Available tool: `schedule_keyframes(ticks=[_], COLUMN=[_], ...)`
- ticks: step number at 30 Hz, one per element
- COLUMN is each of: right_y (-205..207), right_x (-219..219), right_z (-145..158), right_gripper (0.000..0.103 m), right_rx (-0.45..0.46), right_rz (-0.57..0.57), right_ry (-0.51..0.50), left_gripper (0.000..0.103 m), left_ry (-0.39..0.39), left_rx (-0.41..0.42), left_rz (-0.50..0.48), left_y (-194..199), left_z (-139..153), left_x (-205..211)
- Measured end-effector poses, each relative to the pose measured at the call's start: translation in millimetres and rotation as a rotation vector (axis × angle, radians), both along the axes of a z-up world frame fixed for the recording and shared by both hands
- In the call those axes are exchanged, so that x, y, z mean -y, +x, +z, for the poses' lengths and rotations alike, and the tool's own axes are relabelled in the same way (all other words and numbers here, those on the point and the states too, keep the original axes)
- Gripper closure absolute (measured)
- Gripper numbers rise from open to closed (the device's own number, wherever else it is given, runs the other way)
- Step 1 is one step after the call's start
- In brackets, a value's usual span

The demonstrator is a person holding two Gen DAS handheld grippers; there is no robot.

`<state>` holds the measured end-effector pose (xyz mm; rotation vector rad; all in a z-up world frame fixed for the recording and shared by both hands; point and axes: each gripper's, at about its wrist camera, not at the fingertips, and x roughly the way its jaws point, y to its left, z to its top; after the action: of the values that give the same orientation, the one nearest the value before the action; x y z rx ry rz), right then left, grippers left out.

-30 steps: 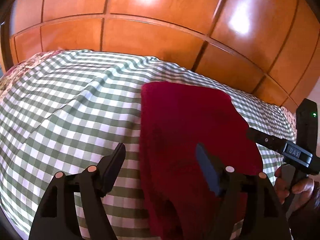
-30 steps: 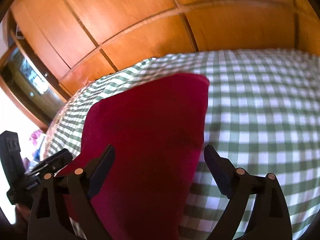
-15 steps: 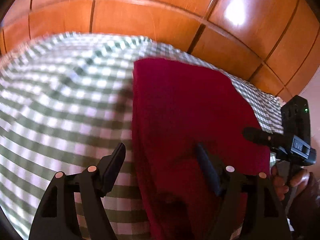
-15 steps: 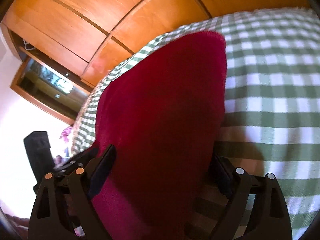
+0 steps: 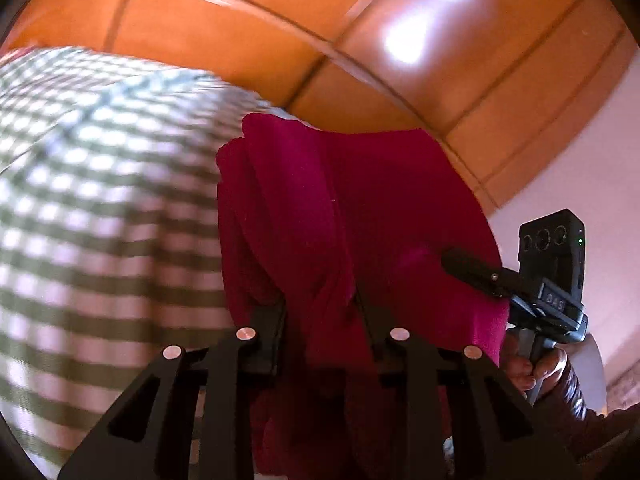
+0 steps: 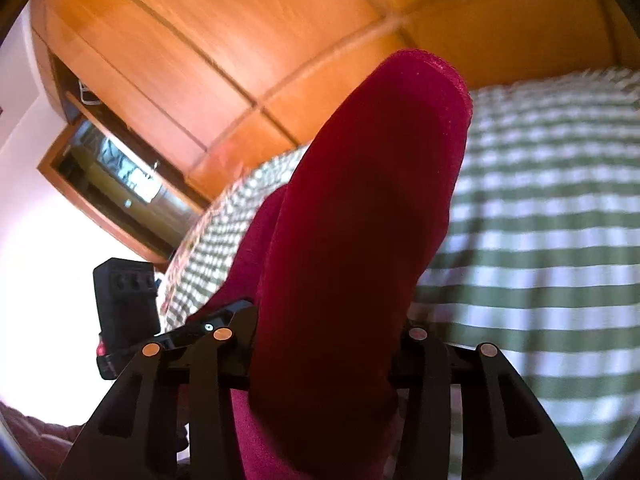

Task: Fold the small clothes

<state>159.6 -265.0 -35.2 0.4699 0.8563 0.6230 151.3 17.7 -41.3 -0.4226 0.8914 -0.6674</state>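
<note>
**Both grippers clamp the red cloth and lift its near edge**

A second ago the red cloth [image 5: 360,208] lay flat on the green-and-white checked bedspread [image 5: 100,220], with both grippers hovering wide open over its near edge. Now the left gripper [image 5: 320,312] has just been closing, and its jaws pinch a bunched fold of the cloth between them. The right gripper [image 6: 326,340] has likewise just been closing, and its jaws are clamped on a thick fold of the same cloth. The near edge of the cloth is raised off the bedspread and the fabric stands up in ridges in front of both cameras, hiding most of what lay behind it; its far end still reaches toward the far edge of the bedspread, by the wooden wardrobe panels [image 5: 280,40]. Both views are blurred. In the left wrist view a hand [image 5: 536,368] grips the handle of the right gripper at the cloth's right edge. No container shows in either view.
</note>
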Motion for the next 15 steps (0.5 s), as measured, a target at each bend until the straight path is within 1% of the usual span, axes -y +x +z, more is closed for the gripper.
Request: schedule_keyframes(ticks=[3, 4, 7, 8, 11, 12, 13, 14, 15], right_y=[-23.1, -31.6, -47.4, -53.2, -68.1, -70.5, -75.4, -78.0, -80.4], right_x=[42.5, 63.9, 110.9, 130.9, 184.2, 194.2, 212.5, 221.9, 230.3], right_z=[21.4, 27.3, 33.6, 33.2, 20.9, 15.2, 2.8, -7.0, -19.9], right_gripper=[0.06, 0.06, 0.06, 0.06, 0.06, 0.06, 0.06, 0.059, 0.056], right_rx=[0.056, 0.067, 0.083, 0.083, 0.056, 0.044, 0.014, -0.011, -0.044], right_rz=[-0.084, -0.127, -0.23, -0.278, -0.418, -0.449, -0.497, -0.524, -0.55], right_ry=[-0.014, -0.021, -0.038, -0.042, -0.037, -0.039, -0.043, -0.05, -0.072], left_gripper=[0.076, 0.076, 0.076, 0.076, 0.076, 0.076, 0.076, 0.076, 0.075], left_ry=[-0.02, -0.017, 0.004, 0.024, 0.059, 0.092, 0.129, 0.177, 0.225], left_rx=[0.024, 0.036, 0.062, 0.076, 0.069, 0.07, 0.059, 0.04, 0.032], left_rz=[-0.093, -0.13, -0.225, -0.262, -0.333, -0.358, -0.382, -0.412, -0.429], left_y=[5.3, 8.0, 18.1, 22.1, 31.9, 35.1, 37.7, 39.5, 40.7], left_z=[16.5, 22.7, 37.0, 41.5, 42.4, 38.9, 32.7, 21.8, 12.7], left_x=[46.4, 67.3, 127.4, 155.7, 214.5, 236.8, 259.0, 283.3, 296.6])
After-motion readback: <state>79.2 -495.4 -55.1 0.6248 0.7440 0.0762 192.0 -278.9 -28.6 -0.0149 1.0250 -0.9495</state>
